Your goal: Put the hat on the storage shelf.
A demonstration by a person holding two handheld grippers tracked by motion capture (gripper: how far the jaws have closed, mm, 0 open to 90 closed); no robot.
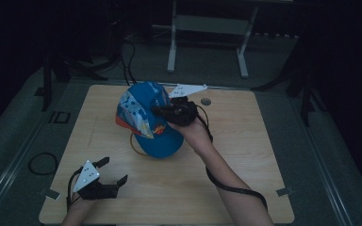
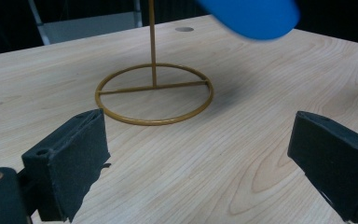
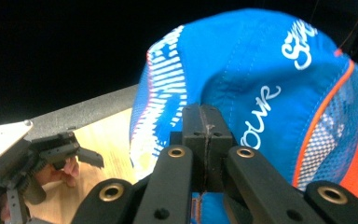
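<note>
A blue cap (image 1: 146, 117) with white lettering and orange trim hangs over a thin brass stand with a ring base (image 2: 154, 93) in the middle of the table. My right gripper (image 1: 162, 112) is shut on the cap's fabric (image 3: 261, 93), its jaws pressed together (image 3: 206, 135). The cap's blue brim (image 2: 256, 16) juts in at the top of the left gripper view. My left gripper (image 1: 112, 170) sits near the table's front left, open, with nothing between its pads (image 2: 70, 158). It faces the ring base from a short way off.
The wooden table (image 1: 245, 155) has a small round hole (image 1: 206, 101) near its back edge. A white frame (image 1: 207, 28) stands on the floor behind. Cables (image 1: 42, 162) lie on the floor at left.
</note>
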